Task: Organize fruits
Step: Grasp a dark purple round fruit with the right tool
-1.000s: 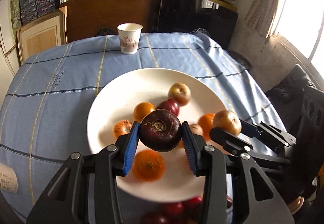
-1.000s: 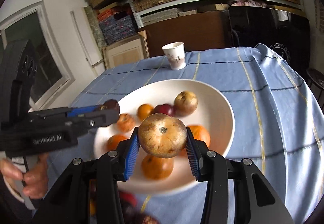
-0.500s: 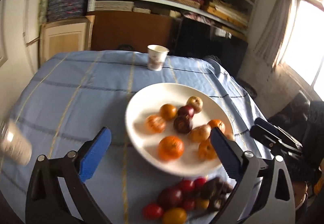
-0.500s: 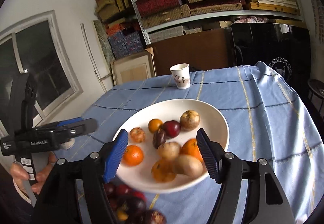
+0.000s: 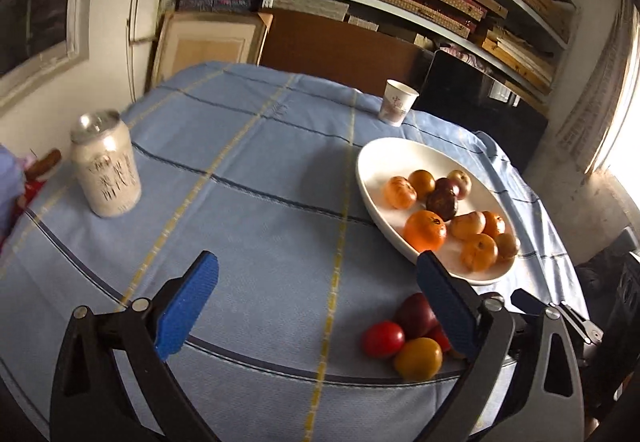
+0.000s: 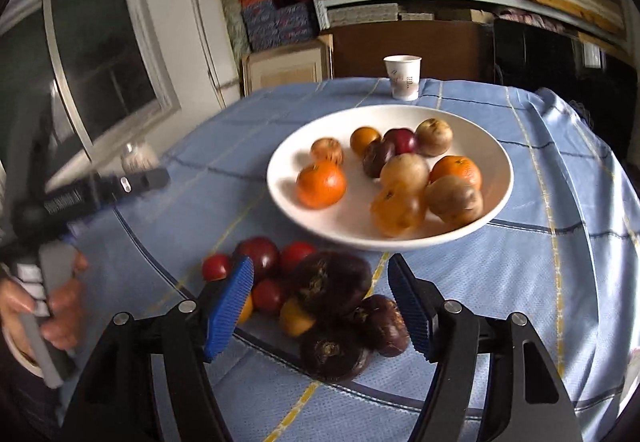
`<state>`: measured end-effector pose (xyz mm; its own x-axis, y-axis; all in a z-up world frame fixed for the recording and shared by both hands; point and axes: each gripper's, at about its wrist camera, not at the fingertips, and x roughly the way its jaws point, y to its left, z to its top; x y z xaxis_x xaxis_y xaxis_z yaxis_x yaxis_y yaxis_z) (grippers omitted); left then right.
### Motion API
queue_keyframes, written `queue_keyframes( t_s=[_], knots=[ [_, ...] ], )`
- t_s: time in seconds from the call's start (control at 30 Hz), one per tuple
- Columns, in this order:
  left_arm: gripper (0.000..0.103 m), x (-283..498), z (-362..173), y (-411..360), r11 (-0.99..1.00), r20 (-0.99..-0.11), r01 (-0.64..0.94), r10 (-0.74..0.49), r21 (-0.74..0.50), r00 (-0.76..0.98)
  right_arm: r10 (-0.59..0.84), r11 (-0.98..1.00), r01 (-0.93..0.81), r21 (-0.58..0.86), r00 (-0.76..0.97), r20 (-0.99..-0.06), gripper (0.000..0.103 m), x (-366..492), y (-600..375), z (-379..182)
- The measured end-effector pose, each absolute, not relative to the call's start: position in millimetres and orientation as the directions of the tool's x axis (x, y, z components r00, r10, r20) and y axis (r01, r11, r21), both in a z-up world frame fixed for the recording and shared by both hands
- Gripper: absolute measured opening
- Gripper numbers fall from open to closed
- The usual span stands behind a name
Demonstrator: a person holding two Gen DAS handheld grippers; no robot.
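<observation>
Sorting fruit, partly done | nine fruits lie in white round plate (image 6: 496, 186) | loose pile of red, yellow, dark-purple fruits (image 6: 320, 294) waits on blue tablecloth (image 5: 240, 202) | left gripper (image 5: 320, 306) and right gripper (image 6: 320, 306) wide open, empty

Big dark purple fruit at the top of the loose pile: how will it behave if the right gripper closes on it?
The dark purple fruit is round and leans on its neighbours, so it may roll when nudged. Its wrinkled skin looks matte, probably easy to grip. It nearly fills the open right gripper, leaving little margin.
</observation>
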<state>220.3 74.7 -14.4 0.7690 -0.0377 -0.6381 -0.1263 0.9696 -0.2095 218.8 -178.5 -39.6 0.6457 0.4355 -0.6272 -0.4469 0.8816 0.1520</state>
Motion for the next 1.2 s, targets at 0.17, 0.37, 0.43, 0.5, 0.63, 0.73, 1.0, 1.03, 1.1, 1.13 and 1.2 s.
queue_keyframes(
  t_s=[0.17,0.37,0.43,0.5,0.63,0.73,1.0,1.03,1.1,1.13,1.2],
  knots=[
    [0.097,216.1,-12.0,71.4,0.971,-0.638,-0.102,-0.061,-0.216,0.767,0.393,0.894,-0.438,0.089,0.676,-0.624,0.069,215.9,-170.9,-40.5],
    [0.097,215.0,-11.4,69.2,0.971,-0.643,-0.094,-0.073,-0.221,0.762,0.382,0.902,-0.418,0.108,0.653,-0.654,0.052,224.5,-174.5,-48.7],
    [0.097,214.4,-10.9,69.5,0.97,-0.643,-0.095,-0.074,-0.225,0.763,0.382,0.901,-0.422,0.103,0.656,-0.651,0.052,224.5,-173.3,-49.0],
    [0.097,213.9,-10.6,69.3,0.969,-0.642,-0.096,-0.074,-0.226,0.763,0.381,0.899,-0.428,0.092,0.66,-0.647,0.052,223.8,-171.5,-48.6],
    [0.097,213.4,-10.4,69.3,0.97,-0.64,-0.096,-0.07,-0.222,0.765,0.369,0.899,-0.431,0.076,0.653,-0.661,0.052,224.6,-167.8,-52.1],
    [0.097,213.0,-9.8,68.8,0.973,-0.639,-0.1,-0.059,-0.209,0.767,0.365,0.9,-0.43,0.073,0.651,-0.665,0.052,224.6,-166.7,-52.9],
    [0.097,213.4,-11.3,67.4,0.975,-0.647,-0.103,-0.05,-0.197,0.761,0.36,0.902,-0.425,0.073,0.648,-0.671,0.049,226.2,-167.8,-54.6],
    [0.097,213.7,-12.0,66.7,0.976,-0.65,-0.102,-0.05,-0.194,0.758,0.365,0.902,-0.425,0.08,0.651,-0.665,0.049,225.8,-169.4,-53.3],
    [0.097,214.6,-14.5,64.6,0.978,-0.659,-0.096,-0.052,-0.187,0.751,0.385,0.902,-0.418,0.109,0.662,-0.643,0.049,224.3,-175.9,-48.1],
    [0.097,214.4,-15.9,61.7,0.98,-0.667,-0.087,-0.057,-0.181,0.743,0.4,0.901,-0.412,0.135,0.67,-0.625,0.048,223.8,-181.7,-43.9],
    [0.097,212.9,-18.5,52.6,0.985,-0.68,-0.05,-0.077,-0.165,0.729,0.421,0.9,-0.396,0.182,0.682,-0.598,0.048,224.5,-193.8,-37.3]
  ],
)
